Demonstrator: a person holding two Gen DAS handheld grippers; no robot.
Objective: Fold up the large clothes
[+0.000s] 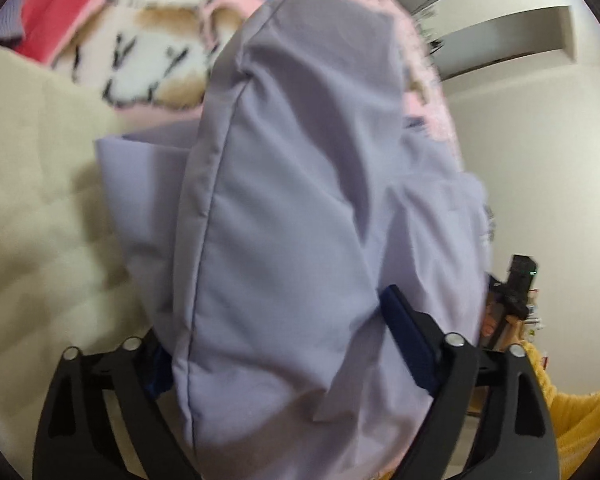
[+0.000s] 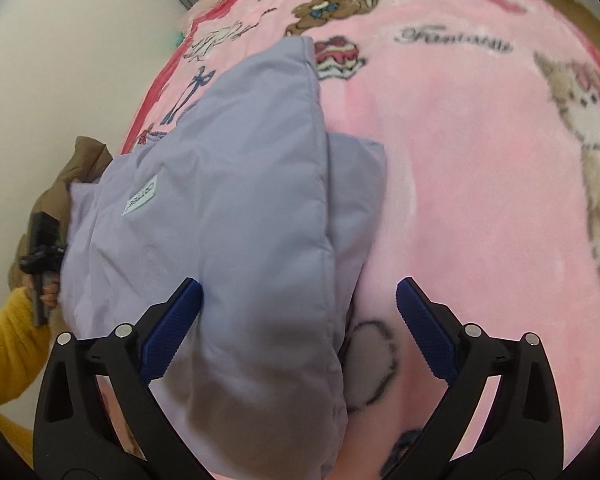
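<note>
Lilac jacket [image 2: 228, 200], unreadable label [image 2: 141, 199]; blanket [image 2: 460, 160] reads "Fantastic"; both grippers released.

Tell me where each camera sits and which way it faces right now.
Left wrist: on the left tool, angled down at the lilac padded jacket bulging between its fingers; a yellow sleeve at right.
Right wrist: on the right tool, angled down over the pink blanket; other tool's handle far left.
Shared: jacket, blanket.

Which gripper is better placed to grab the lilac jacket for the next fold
Left, probably. The lilac padded jacket bulges between the left gripper fingers, filling the gap. The right gripper stands open, with only the jacket's edge by one finger and pink blanket in the rest.
</note>
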